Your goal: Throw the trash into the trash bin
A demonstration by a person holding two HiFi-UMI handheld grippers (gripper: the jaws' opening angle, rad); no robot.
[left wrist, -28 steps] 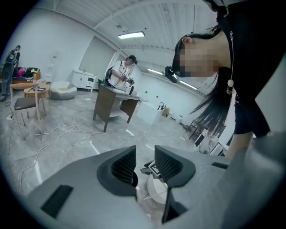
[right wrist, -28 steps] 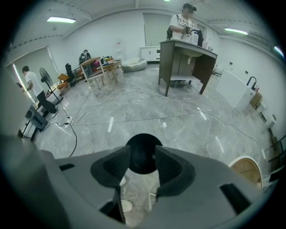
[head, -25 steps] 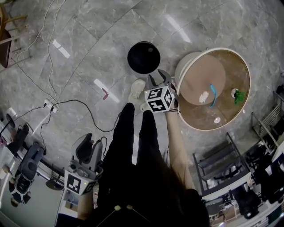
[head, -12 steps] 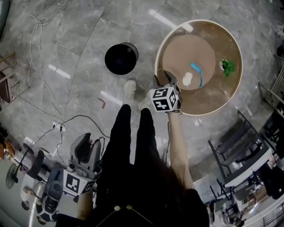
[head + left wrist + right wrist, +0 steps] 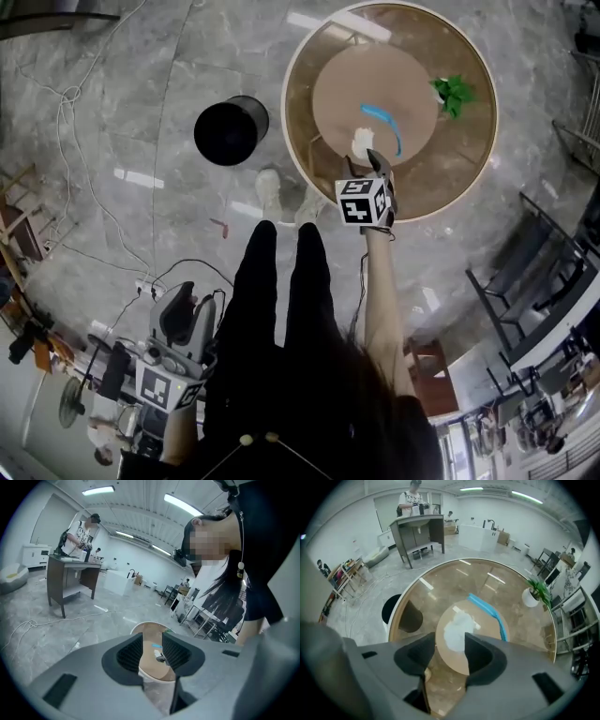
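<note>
From the head view, your right gripper (image 5: 375, 161) reaches over the round table (image 5: 305, 56), and its tips are just beside the white crumpled trash (image 5: 360, 143) that lies near the middle of the table. A blue strip (image 5: 382, 123) lies next to the trash, and a small green plant (image 5: 454, 91) stands nearer the far rim. The black trash bin (image 5: 230, 129) stands on the floor beside the table, well apart from the trash. Your left gripper (image 5: 184, 302) is low by your side. In the left gripper view, the left gripper (image 5: 152, 648) is released and holds nothing; the table (image 5: 139, 626) shows far off through the gap. In the right gripper view, the right gripper (image 5: 450, 643) has just been opening its jaws. The trash (image 5: 457, 631) shows in the gap, but the jaws do not squeeze it. The trash bin (image 5: 387, 609) peeks out past the table's rim.
</note>
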